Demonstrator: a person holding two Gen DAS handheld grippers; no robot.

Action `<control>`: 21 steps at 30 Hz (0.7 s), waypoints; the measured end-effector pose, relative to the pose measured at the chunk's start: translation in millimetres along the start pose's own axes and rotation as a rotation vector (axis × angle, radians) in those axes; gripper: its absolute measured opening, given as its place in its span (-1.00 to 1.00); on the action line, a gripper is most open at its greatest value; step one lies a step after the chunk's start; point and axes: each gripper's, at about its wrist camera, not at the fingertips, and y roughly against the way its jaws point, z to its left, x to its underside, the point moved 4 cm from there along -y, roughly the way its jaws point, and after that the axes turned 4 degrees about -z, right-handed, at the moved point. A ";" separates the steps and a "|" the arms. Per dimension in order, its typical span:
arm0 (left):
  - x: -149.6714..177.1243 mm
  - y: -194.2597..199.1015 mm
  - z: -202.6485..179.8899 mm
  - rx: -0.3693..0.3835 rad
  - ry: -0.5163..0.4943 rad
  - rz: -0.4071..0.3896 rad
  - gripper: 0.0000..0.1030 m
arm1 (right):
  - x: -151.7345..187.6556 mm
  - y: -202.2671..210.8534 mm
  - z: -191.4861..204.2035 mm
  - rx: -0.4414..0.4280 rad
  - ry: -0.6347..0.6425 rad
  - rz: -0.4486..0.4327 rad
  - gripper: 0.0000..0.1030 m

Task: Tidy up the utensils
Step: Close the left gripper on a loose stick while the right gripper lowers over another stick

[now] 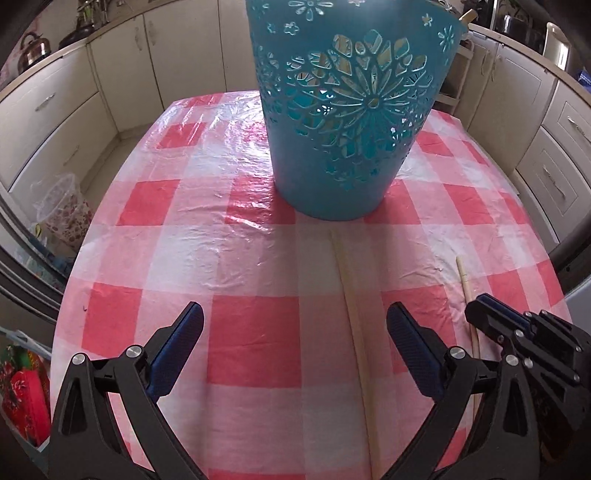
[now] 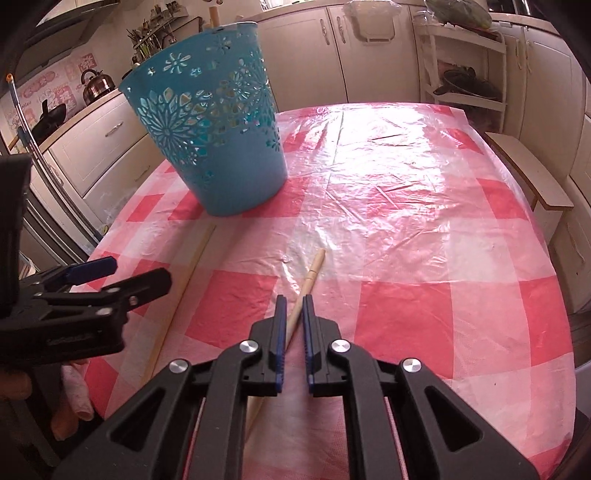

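Between the blue pads of the right gripper [image 2: 294, 306], pinched nearly together, runs a round pale wooden stick [image 2: 314, 269], its tip lying on the pink-and-white checked plastic tablecloth [image 2: 406, 295]. The tool slants steeply down. Beside it, the left gripper [image 1: 295, 321] hangs angled down with fingers wide apart over a flat pale wooden stick [image 1: 354, 325] lying loose on the cloth. Beyond stands a teal plastic basket with flower cut-outs [image 1: 347, 110], upright; a wooden end [image 1: 466, 15] pokes above its rim.
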 end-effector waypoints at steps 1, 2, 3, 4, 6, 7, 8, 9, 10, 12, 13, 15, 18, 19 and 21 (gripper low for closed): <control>-2.5 -2.9 -2.5 -0.011 -0.004 -0.008 0.85 | 0.2 0.0 -0.1 -0.005 -0.003 -0.002 -0.77; -5.0 -5.9 -4.9 -0.023 -0.008 -0.015 0.85 | 0.3 0.2 -0.1 -0.008 -0.002 -0.004 -0.77; -7.3 -8.9 -6.9 -0.034 -0.010 -0.019 0.84 | 0.8 0.5 0.7 -0.010 0.001 -0.006 -0.77; -9.1 -12.4 -8.5 -0.046 -0.010 -0.019 0.81 | 1.8 1.3 0.7 -0.012 0.003 -0.007 -0.77; -10.8 -19.3 -11.2 -0.059 -0.011 -0.008 0.66 | 1.1 0.6 1.6 -0.007 0.012 -0.005 -0.77; -11.2 -21.8 -12.0 -0.060 -0.014 -0.003 0.48 | 1.2 0.4 2.5 -0.001 0.019 -0.005 -0.77; -11.1 -23.4 -13.6 -0.052 -0.017 -0.007 0.43 | 0.6 -0.1 3.6 0.006 0.028 -0.005 -0.77; -11.8 -23.5 -14.3 -0.042 -0.019 -0.021 0.28 | -0.2 -1.2 5.5 0.015 0.043 -0.005 -0.77; -11.5 -22.4 -15.3 -0.035 -0.030 -0.032 0.13 | -1.0 -2.5 7.6 0.021 0.060 -0.002 -0.77; -10.6 -19.3 -17.0 -0.009 -0.052 -0.046 -0.26 | -1.6 -5.4 13.6 0.007 0.090 0.008 -0.77; -10.2 -17.2 -16.7 0.011 -0.055 -0.048 -0.59 | -1.3 -6.6 17.4 -0.008 0.109 0.015 -0.77; -8.4 -13.7 -9.9 0.025 -0.040 -0.041 -0.80 | -0.4 -7.6 24.0 -0.027 0.144 0.029 -0.82; -1.5 -6.5 9.8 0.059 0.032 -0.034 -0.85 | -0.6 -4.4 28.0 -0.037 0.161 0.026 -0.82; 0.5 -4.3 15.6 0.073 0.052 -0.029 -0.85 | -1.0 -4.5 28.0 -0.034 0.160 0.030 -0.82; 3.0 -2.3 23.3 0.078 0.069 -0.016 -0.84 | -2.5 -6.1 27.2 -0.028 0.149 0.039 -0.79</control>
